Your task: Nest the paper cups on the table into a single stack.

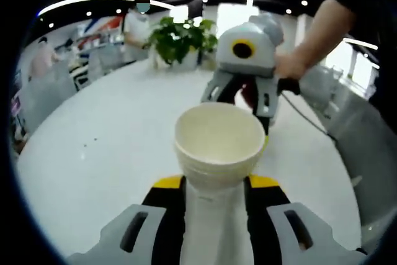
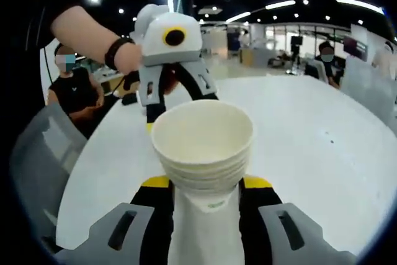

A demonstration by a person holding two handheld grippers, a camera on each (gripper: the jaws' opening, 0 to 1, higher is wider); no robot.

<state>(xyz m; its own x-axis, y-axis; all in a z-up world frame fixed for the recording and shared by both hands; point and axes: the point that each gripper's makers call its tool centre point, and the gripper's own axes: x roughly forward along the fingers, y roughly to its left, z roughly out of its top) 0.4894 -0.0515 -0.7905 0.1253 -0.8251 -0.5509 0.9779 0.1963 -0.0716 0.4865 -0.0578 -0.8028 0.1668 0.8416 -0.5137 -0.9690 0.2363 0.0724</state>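
Note:
My left gripper [image 1: 216, 184] is shut on white paper cups [image 1: 220, 138]. They are nested, with a second rim showing under the top lip, and the mouth faces away from me over the white table [image 1: 111, 134]. My right gripper [image 2: 205, 183] is shut on a stack of several nested paper cups [image 2: 203, 138], mouth also pointing away. The two grippers face each other. In the left gripper view, the right gripper [image 1: 242, 100] hangs just beyond the cup rim, its jaw tips hidden behind it. The left gripper [image 2: 180, 107], seen in the right gripper view, sits just past the stack's rim, held by a hand.
A potted green plant [image 1: 180, 38] stands at the table's far edge. Grey chairs [image 1: 37, 91] ring the table [image 2: 322, 134], one close on the left [image 2: 43, 153]. A seated person [image 2: 71, 91] is behind it. An office room lies beyond.

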